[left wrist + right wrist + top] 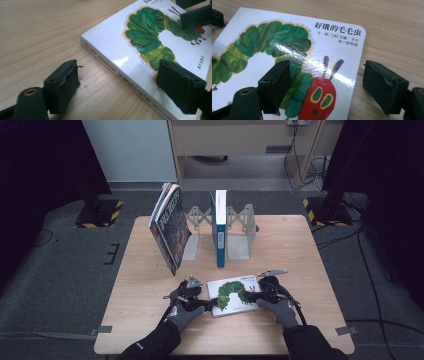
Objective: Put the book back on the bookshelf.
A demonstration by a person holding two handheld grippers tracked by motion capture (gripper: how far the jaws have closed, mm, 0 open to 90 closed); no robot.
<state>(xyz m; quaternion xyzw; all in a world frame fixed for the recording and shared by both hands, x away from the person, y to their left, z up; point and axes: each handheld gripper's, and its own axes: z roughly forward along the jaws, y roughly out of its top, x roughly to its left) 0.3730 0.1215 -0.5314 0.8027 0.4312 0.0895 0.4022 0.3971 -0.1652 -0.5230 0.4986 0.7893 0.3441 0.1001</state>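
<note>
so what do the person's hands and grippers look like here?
Grey gloves and black sleeves. Both grippers are black: left gripper, right gripper. Each has blocky black jaws with worn pads, a grey three-cornered plate on top and a trailing black cable.

Wooden table on grey carpet. White caterpillar book flat near front edge. Left gripper at book's left edge, right gripper at its right edge, both in gloved hands. Behind: metal bookends, blue book upright between them, dark book leaning at left.
</note>
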